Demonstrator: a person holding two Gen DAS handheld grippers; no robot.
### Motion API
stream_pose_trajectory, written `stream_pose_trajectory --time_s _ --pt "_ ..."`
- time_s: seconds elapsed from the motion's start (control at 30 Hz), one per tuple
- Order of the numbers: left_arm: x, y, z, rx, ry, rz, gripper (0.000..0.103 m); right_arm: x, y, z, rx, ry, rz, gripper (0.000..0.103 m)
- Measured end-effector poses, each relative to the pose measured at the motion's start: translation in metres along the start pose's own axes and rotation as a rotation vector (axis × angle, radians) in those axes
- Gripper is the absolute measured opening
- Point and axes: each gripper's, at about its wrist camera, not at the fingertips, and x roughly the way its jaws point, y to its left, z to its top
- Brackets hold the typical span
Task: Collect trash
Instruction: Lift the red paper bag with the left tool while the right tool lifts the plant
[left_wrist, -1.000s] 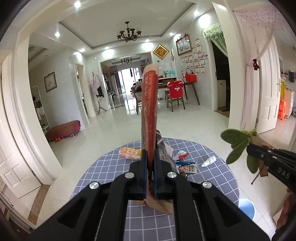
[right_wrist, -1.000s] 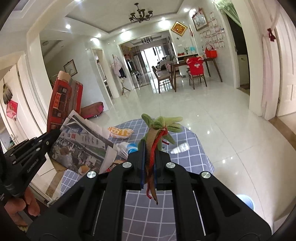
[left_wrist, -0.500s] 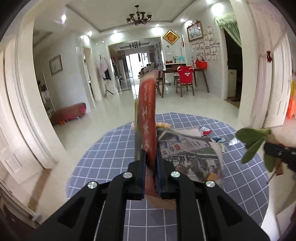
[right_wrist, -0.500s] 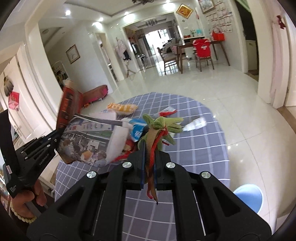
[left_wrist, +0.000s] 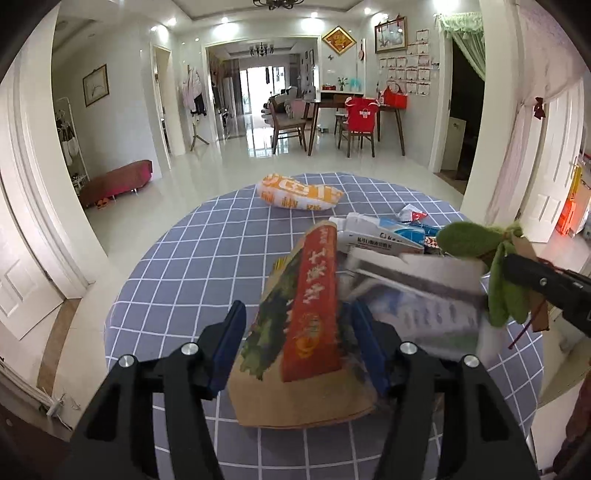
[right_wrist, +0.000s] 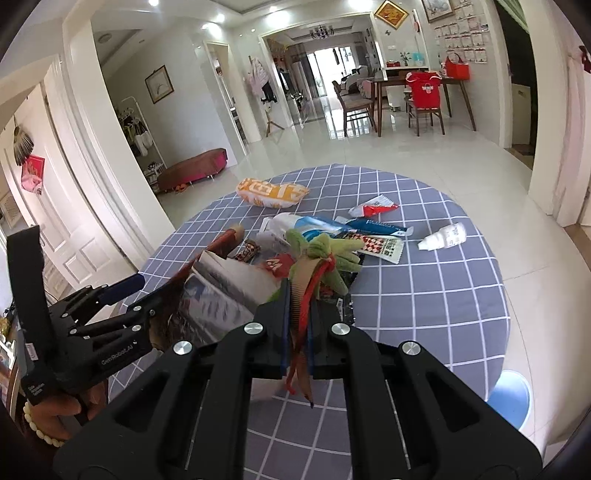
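My left gripper (left_wrist: 297, 325) is open, its jaws wide on either side of a red and brown paper bag (left_wrist: 306, 325) that lies on the checked tablecloth (left_wrist: 192, 266). A newspaper (left_wrist: 417, 302) rests blurred beside the bag. My right gripper (right_wrist: 297, 306) is shut on a green leafy sprig with a brown and red ribbon (right_wrist: 321, 254), held above the table; the sprig also shows in the left wrist view (left_wrist: 476, 240). From the right wrist view the left gripper (right_wrist: 129, 295) sits at the left by the newspaper (right_wrist: 218, 295).
An orange and white snack bag (right_wrist: 271, 192) lies at the far side. A blue and white pouch (right_wrist: 306, 223), a red and white wrapper (right_wrist: 373, 206), a patterned wrapper (right_wrist: 384, 247) and a small white bottle (right_wrist: 443, 236) lie mid-table. A blue bin (right_wrist: 511, 395) stands on the floor at the right.
My left gripper lowered the paper bag and newspaper from upright down to the table, then opened and let them go. My right gripper stays shut on the sprig and tilted down.
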Motion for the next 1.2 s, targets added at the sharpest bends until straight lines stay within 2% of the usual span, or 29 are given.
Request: stream_pose_trajectory --time_s 0.13,0.2,0.23,0.3,0.4,0.5,0.57,0.67,0.8,0.9,1.07,1.2 --pt "0.014 -0.001 0.000 0.008 0.049 -0.026 0.058 0.007 0.005 -0.001 -0.004 0.009 -0.002 0.007" --pt "0.019 -0.003 0.001 0.016 0.061 -0.025 0.054 0.008 0.008 -0.004 -0.006 0.012 -0.004 0.007" --pt "0.022 -0.003 0.001 0.013 0.074 -0.029 0.043 0.009 0.008 -0.004 -0.007 0.015 -0.004 0.007" --pt "0.028 -0.001 -0.002 0.006 0.109 -0.020 0.039 0.011 0.010 -0.004 -0.009 0.021 -0.003 0.007" --pt "0.031 0.006 -0.006 -0.019 0.117 -0.016 0.028 0.011 0.011 -0.004 -0.015 0.018 -0.004 0.007" --pt "0.024 0.009 -0.005 -0.021 0.096 0.004 0.015 0.010 0.011 -0.005 -0.014 0.016 -0.002 0.007" --pt "0.015 0.012 -0.001 -0.020 0.052 0.055 0.008 0.010 0.011 -0.004 -0.016 0.012 -0.003 0.007" --pt "-0.001 0.023 0.006 -0.063 0.005 0.057 0.004 0.007 0.012 -0.003 -0.013 -0.001 0.000 0.007" --pt "-0.025 0.024 0.013 -0.066 -0.058 0.068 0.003 -0.001 0.011 -0.001 -0.009 -0.028 0.002 0.007" --pt "-0.046 0.016 0.020 -0.060 -0.101 0.046 0.003 -0.016 0.007 0.002 -0.002 -0.070 -0.001 0.007" --pt "-0.083 -0.026 0.038 0.003 -0.183 -0.020 0.003 -0.047 -0.011 0.010 0.028 -0.132 -0.020 0.007" --pt "-0.102 -0.086 0.049 0.089 -0.211 -0.138 0.003 -0.085 -0.038 0.009 0.068 -0.193 -0.057 0.007"
